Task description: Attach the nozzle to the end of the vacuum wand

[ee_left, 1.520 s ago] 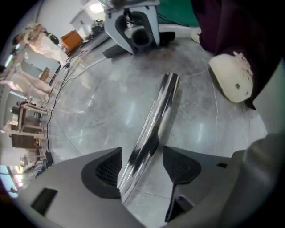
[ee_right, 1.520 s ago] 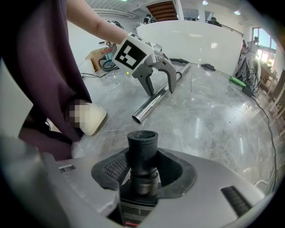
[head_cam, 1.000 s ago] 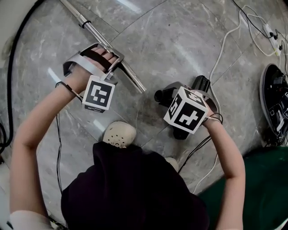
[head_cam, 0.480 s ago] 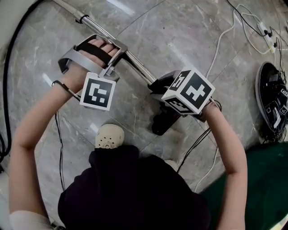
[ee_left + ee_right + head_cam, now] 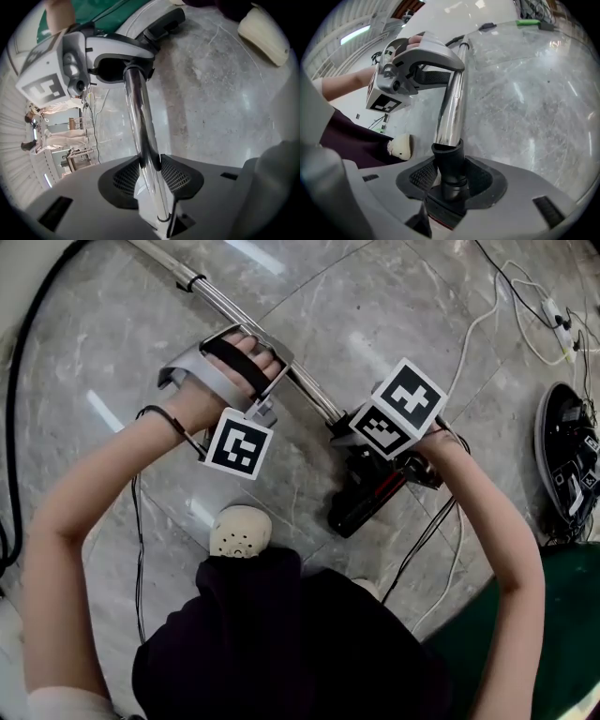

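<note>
The left claw (image 5: 150,177) is partly closed, and its two dark pads squeeze the shiny metal wand (image 5: 137,105) from both sides. The right claw (image 5: 450,180) is partly closed too, and it grips the round black neck of the nozzle (image 5: 449,161). In the head view, the wand runs from the upper left of the frame down to the middle. There its end meets the nozzle, and the black body of the nozzle reaches on toward the lower middle. In the right gripper view, the end of the wand sits in the open mouth of the black neck. Both things are held over the grey stone floor (image 5: 394,315). A cream shoe (image 5: 241,531) is just below the claws, and white cables (image 5: 487,306) lie at the upper right.
</note>
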{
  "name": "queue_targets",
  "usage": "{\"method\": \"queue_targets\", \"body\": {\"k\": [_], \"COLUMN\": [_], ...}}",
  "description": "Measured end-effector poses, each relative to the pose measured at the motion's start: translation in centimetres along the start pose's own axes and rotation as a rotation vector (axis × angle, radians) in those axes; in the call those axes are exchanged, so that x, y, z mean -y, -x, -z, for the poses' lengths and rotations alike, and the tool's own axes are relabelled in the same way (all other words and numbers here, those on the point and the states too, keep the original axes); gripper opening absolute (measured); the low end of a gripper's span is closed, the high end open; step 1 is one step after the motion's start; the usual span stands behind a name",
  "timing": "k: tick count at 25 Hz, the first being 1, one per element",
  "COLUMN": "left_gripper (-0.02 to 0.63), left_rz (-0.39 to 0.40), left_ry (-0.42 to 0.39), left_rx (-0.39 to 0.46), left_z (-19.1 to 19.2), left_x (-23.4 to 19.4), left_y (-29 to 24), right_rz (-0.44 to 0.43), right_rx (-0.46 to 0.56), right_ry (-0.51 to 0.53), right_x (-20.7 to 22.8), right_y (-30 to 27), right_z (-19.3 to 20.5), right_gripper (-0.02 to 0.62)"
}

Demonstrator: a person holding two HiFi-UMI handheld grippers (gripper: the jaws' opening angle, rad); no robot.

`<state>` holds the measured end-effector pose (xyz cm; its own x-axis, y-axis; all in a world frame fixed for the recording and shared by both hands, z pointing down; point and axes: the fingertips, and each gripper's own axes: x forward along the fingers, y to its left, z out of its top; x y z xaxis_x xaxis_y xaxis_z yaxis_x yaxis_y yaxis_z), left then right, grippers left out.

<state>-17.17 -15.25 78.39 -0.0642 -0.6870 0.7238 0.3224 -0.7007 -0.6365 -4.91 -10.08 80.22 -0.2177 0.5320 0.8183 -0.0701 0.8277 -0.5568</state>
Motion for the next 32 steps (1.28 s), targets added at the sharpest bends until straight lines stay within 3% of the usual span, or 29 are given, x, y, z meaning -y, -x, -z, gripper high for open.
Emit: {"method": "queue_targets", "body": {"k": [8,16,25,32], "left_gripper": [0.152,0.152,0.152,0.152], "left_rz": [-0.027,-0.023,-0.037,0.006], "left_ry": [-0.112,-0.163,-0.148,-0.168], "left_rx": [0.029,0.117,0.126,0.128], "left_z": [-1.2,-2.2,-1.7,-1.9], "left_x": [2.0,3.2,2.5,3.5], "left_y": [-0.2,-0.2,1.0,0.5], "right_rz": [-0.212,-0.19,-0.208,-0.219], "right_rx": [-0.207,-0.4,-0.404,-0.383], "right_ry": [-0.263,-0.157,-0.003,-0.093], "right_x": [-1.4,-1.5,-2.2,-2.0], "right_y": [-1.9,-2.9,-1.5,-2.1], "right_z": [1.4,2.1,1.2,1.5], "right_gripper": [0.184,0.181,0.169,0.17]}}
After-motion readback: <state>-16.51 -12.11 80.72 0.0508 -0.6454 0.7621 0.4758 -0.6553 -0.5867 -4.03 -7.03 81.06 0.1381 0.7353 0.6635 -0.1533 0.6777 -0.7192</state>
